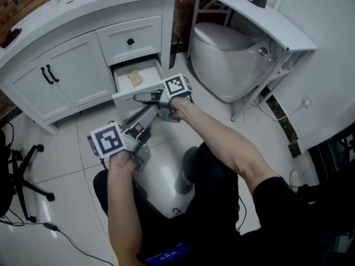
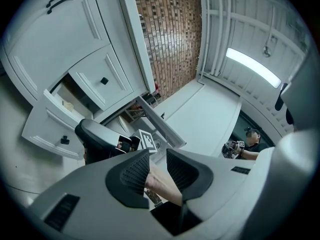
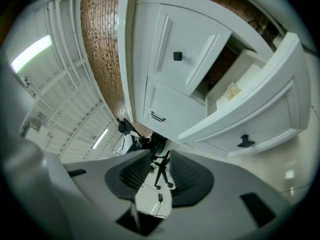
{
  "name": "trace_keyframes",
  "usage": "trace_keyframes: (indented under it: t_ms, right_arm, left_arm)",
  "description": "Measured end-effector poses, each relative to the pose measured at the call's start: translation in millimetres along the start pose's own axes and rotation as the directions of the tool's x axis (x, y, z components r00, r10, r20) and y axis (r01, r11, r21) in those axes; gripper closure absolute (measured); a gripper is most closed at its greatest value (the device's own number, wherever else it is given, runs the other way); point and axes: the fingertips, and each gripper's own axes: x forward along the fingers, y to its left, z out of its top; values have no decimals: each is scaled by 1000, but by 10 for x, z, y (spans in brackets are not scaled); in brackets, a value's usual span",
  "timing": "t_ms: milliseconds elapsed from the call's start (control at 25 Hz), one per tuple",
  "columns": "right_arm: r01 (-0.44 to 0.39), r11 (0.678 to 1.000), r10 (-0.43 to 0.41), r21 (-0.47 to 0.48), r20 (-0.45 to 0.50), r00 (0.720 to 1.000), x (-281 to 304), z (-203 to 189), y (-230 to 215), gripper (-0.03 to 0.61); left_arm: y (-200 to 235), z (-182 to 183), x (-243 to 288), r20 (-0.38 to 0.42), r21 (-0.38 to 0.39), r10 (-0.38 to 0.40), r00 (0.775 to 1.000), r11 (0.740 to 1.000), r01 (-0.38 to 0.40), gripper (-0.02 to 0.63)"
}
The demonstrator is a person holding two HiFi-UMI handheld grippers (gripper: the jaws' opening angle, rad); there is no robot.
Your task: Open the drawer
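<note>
At the left of the head view stands the white panelled vanity cabinet (image 1: 77, 71), matt-painted, its doors carrying curved black bar handles. Its lower white drawer (image 1: 125, 101) is pulled out at upper centre, with a tan, rough-edged lump (image 1: 135, 78) lying inside. The drawer above is shut and has a square black knob (image 1: 130, 41).

My left gripper (image 2: 157, 171) has ribbed dark pads a narrow gap apart, holding nothing; my own forearm shows beyond them. My right gripper (image 3: 159, 176), near the drawer front, is likewise narrowly parted and empty.

Only the gripper views show the open drawer's black knob (image 3: 245, 141). A glossy white toilet (image 1: 227, 60) sits at the right. The blue screen (image 1: 166, 255) at the bottom is too small to read.
</note>
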Motion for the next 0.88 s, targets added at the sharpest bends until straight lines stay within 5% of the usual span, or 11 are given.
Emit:
trace_keyframes:
  t_ms: [560,880]
  right_arm:
    - [-124,991,127,-43,68,990,-608,-149,684,448]
    - [-108,991,111,-84,33,993,-732,-353,764,448]
  left_arm:
    - [-119,-198,-99,31,7,33,999,999,-34,506]
    - [-174,-320,-164,40,14,47,998,999,-48,508]
